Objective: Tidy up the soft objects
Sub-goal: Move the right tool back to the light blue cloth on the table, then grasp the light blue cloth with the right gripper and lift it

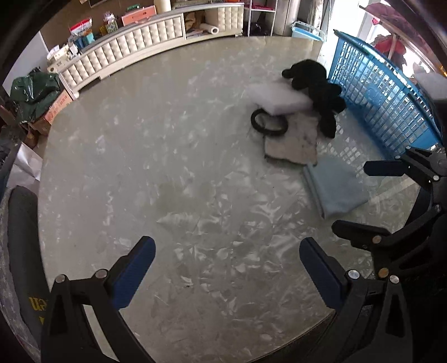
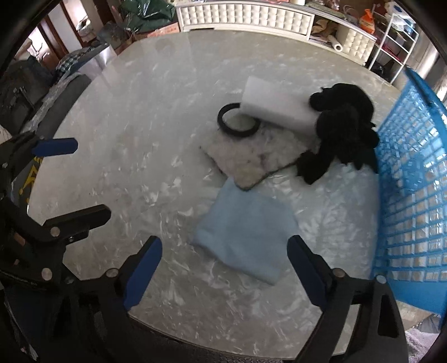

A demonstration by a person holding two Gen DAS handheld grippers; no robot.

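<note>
A folded light blue cloth point(image 2: 245, 229) point(image 1: 335, 187) lies on the marble table point(image 2: 134, 106) point(image 1: 156, 156). Behind it a fluffy off-white cloth point(image 2: 251, 159) point(image 1: 293, 145) carries a black ring point(image 2: 223, 125) point(image 1: 255, 123) and a white foam block point(image 2: 276, 106) point(image 1: 276, 97). A black plush toy point(image 2: 343, 125) point(image 1: 315, 81) leans on the block beside the blue basket point(image 2: 405, 195) point(image 1: 377, 103). My right gripper point(image 2: 225, 241) point(image 1: 353, 195) points down over the blue cloth, open, its pads not pressing on it. My left gripper point(image 1: 226, 245) point(image 2: 90, 178) hangs open over bare table to the left.
The basket stands at the table's right edge. A white padded cabinet point(image 1: 134, 47) point(image 2: 251, 14) runs along the far side, with boxes and clutter on it. A dark green bag point(image 1: 33, 86) and cartons sit off the table's far left.
</note>
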